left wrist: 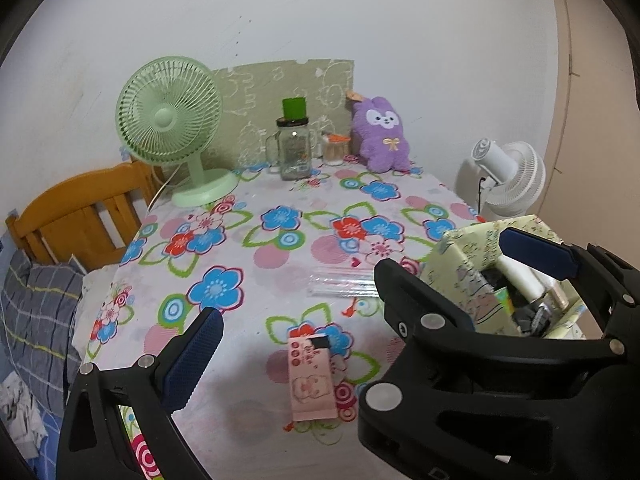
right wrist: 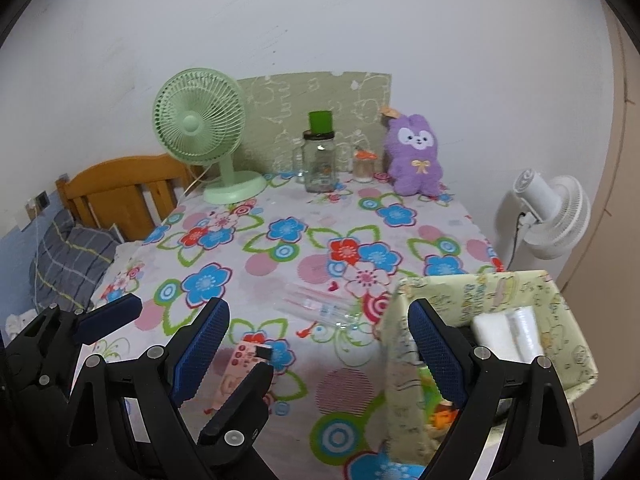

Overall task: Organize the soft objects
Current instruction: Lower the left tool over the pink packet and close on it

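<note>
A purple plush bunny (left wrist: 382, 134) sits upright at the table's far edge against the wall; it also shows in the right wrist view (right wrist: 416, 156). A pink soft packet (left wrist: 312, 378) lies flat on the floral cloth near the front; it is partly hidden in the right wrist view (right wrist: 242, 360). A pale yellow fabric box (right wrist: 480, 296) stands at the front right, holding white rolls and other items. My left gripper (left wrist: 320, 344) is open and empty above the packet. My right gripper (right wrist: 318, 354) is open and empty, its right finger over the box's left wall.
A green desk fan (left wrist: 170, 120), a glass jar with a green cup on it (left wrist: 295, 152) and a small jar (left wrist: 335, 150) stand at the back. A clear plastic sleeve (left wrist: 344, 284) lies mid-table. A wooden chair (left wrist: 80, 216) stands left, a white fan (left wrist: 508, 176) right.
</note>
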{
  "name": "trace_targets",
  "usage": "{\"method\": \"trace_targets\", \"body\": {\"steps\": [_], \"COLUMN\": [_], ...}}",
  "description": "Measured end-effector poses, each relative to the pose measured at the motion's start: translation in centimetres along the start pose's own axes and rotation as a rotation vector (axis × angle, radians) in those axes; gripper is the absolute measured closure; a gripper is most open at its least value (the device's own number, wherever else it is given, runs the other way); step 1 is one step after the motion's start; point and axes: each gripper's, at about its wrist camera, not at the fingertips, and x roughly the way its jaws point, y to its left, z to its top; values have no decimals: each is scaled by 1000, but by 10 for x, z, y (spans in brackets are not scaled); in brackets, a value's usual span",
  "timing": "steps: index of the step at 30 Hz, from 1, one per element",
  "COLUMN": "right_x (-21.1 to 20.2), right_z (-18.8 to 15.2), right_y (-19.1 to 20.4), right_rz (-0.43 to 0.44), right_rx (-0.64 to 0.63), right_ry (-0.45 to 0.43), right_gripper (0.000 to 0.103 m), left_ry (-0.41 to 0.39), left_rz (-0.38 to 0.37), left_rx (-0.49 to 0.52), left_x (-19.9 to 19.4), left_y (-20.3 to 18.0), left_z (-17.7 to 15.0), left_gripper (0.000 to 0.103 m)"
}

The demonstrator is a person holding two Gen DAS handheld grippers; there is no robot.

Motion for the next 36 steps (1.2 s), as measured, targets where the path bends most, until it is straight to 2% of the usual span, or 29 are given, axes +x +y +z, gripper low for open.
{"method": "trace_targets", "body": {"steps": [6, 11, 17, 22, 26, 36], "right_x": [13, 24, 40, 46, 55, 70], "right_z": [-5, -16, -27, -36, -41, -53], "right_y": [13, 23, 27, 29, 25, 16], "right_rz": [28, 20, 34, -3, 1, -53], "right_rx": [-16, -37, -20, -19, 5, 49], "right_ry": [21, 33, 79, 77, 109, 161], "right_gripper": [16, 24, 25, 26, 38, 40], "left_ry": [29, 51, 87, 106, 127, 167], "left_rz": [18, 27, 31, 29, 23, -5], "left_rx": [-12, -7, -15, -11, -13, -35], "left_x": [9, 18, 30, 40, 47, 66], "left_y": [14, 21, 28, 32, 33, 28], "left_z": [-10, -21, -31, -38, -43, -51], "left_gripper": [1, 2, 2, 2, 3, 3]}}
